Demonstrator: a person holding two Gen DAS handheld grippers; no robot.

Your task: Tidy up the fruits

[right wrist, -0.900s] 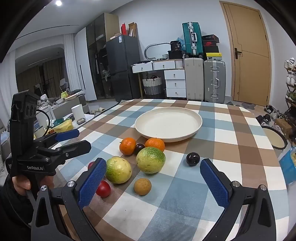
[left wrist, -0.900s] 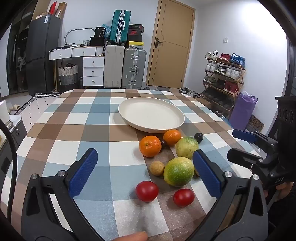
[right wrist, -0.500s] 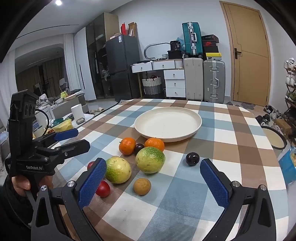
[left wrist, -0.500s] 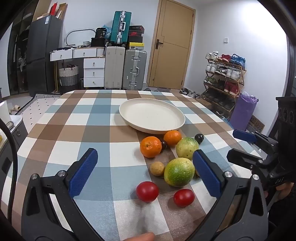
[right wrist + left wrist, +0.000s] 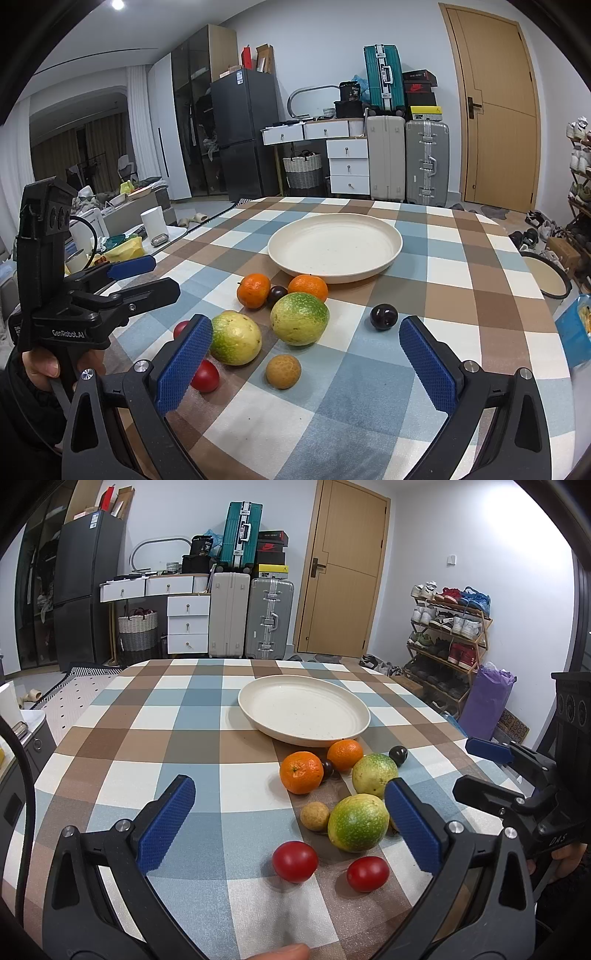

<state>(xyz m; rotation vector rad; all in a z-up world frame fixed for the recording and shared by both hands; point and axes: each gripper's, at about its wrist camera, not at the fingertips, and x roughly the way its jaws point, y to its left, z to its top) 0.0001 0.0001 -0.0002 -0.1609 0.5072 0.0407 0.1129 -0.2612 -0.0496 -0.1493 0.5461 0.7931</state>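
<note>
**Both grippers hanging open over the fruit**

The left gripper (image 5: 288, 823) is hovering with its jaws spread wide and nothing between the pads; the right gripper (image 5: 306, 363) is doing the same, tilted down toward the table (image 5: 155, 716). Neither is touching any fruit.

The table is wearing a checked cloth of blue, brown and white squares. Beyond it the room is showing a wooden door (image 5: 343, 576), stacked suitcases (image 5: 255, 616), a white drawer unit (image 5: 186, 620), a dark fridge (image 5: 86, 583) and, to the right of the left gripper, a shoe rack (image 5: 448, 627).

The plate (image 5: 306, 709) is sitting empty ahead of both grippers, past the fruit. Just in front of the left gripper, two tomatoes (image 5: 295, 860) are lying near its right pad, with a green-yellow fruit (image 5: 358, 823) just beyond them and a small brown fruit (image 5: 314, 816) beside it. Farther on, a second green fruit (image 5: 375, 773), two oranges (image 5: 301, 771) and a dark plum (image 5: 327, 768) between them are clustering just short of the plate's near rim; another plum (image 5: 384, 316) is lying apart, ahead of the right gripper's right pad.

From the right gripper, the left pad is partly covering one tomato, and the green fruits are standing between it and the oranges. A hand (image 5: 40, 369) is gripping the left tool's handle.
</note>
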